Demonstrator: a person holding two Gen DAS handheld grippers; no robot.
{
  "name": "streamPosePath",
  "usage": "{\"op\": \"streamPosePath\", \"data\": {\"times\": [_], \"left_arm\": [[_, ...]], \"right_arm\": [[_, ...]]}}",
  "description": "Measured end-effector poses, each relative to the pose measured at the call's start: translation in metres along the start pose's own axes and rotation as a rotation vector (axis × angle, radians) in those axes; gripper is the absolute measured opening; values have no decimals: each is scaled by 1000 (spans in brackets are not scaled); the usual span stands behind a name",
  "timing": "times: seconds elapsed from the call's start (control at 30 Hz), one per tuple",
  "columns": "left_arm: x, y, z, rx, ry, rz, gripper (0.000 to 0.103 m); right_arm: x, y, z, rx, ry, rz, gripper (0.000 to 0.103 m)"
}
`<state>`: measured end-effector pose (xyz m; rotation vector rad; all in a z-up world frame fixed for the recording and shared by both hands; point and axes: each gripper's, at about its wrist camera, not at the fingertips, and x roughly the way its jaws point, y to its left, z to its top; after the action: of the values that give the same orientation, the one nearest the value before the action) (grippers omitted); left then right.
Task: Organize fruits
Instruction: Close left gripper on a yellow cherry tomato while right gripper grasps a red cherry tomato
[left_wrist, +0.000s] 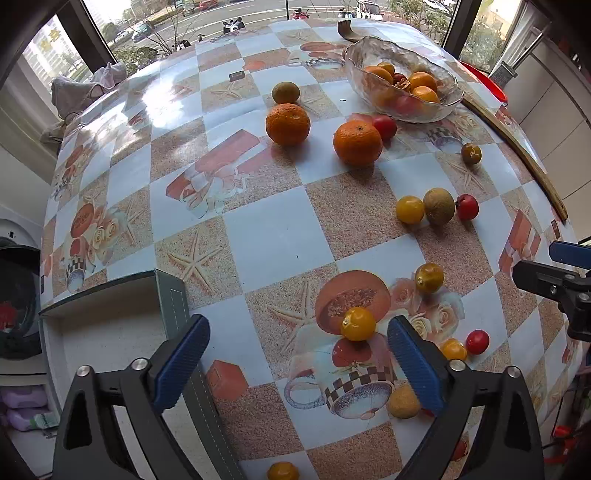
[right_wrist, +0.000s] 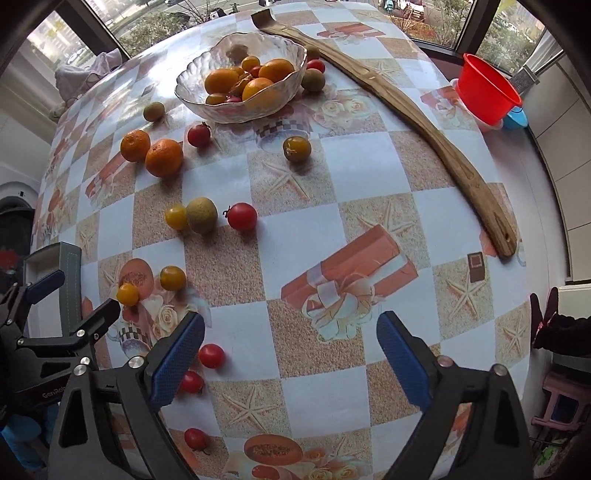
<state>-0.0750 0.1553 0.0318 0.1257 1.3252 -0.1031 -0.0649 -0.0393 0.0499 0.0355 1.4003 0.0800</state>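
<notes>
A glass bowl (left_wrist: 424, 110) (right_wrist: 207, 107) with several oranges and small fruits stands at the far side of the table. Two oranges (left_wrist: 357, 142) (right_wrist: 164, 157) and several yellow, red and brownish small fruits lie loose on the patterned tablecloth. My left gripper (left_wrist: 297, 347) is open and empty; a yellow tomato (left_wrist: 357, 323) lies just ahead between its fingertips. My right gripper (right_wrist: 290, 341) is open and empty above bare cloth, with red tomatoes (right_wrist: 211, 355) by its left finger. The left gripper also shows in the right wrist view (right_wrist: 79, 295), and the right gripper's tips show in the left wrist view (left_wrist: 546, 264).
A long wooden stick (right_wrist: 424, 122) lies along the table's right side. A red plastic bowl (right_wrist: 487, 90) stands at the far right edge. A grey-green open box (left_wrist: 110, 332) sits at the near left corner. Windows run behind the table.
</notes>
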Motion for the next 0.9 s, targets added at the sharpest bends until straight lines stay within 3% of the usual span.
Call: {"op": "streamPosePath", "data": {"times": [0.23, 0.3, 0.37, 0.47, 0.53, 0.6, 0.67, 0.7, 0.9], "left_arm": [[10, -9, -2, 46, -1, 8, 88], [14, -13, -3, 61, 5, 4, 76], [20, -19, -3, 70, 26, -6, 69], [20, -23, -3, 68, 5, -5, 69], [18, -23, -3, 59, 5, -43, 58], [15, -27, -4, 70, -3, -55, 40], [11, -26, -6, 76, -5, -92, 24], [10, -27, -6, 75, -1, -104, 21], [-3, -16, -12, -5, 3, -181, 21]], "right_arm": [[29, 15, 30, -63, 8, 34, 67], [35, 21, 35, -85, 11, 40, 57], [42, 26, 40, -103, 12, 33, 54], [45, 33, 46, -130, -13, 23, 53], [45, 37, 50, -145, -24, 21, 44], [46, 40, 54, -159, -34, 23, 22], [48, 43, 58, -155, -29, 28, 22], [48, 44, 59, -150, -27, 30, 22], [33, 32, 46, -78, -18, 81, 22]]}}
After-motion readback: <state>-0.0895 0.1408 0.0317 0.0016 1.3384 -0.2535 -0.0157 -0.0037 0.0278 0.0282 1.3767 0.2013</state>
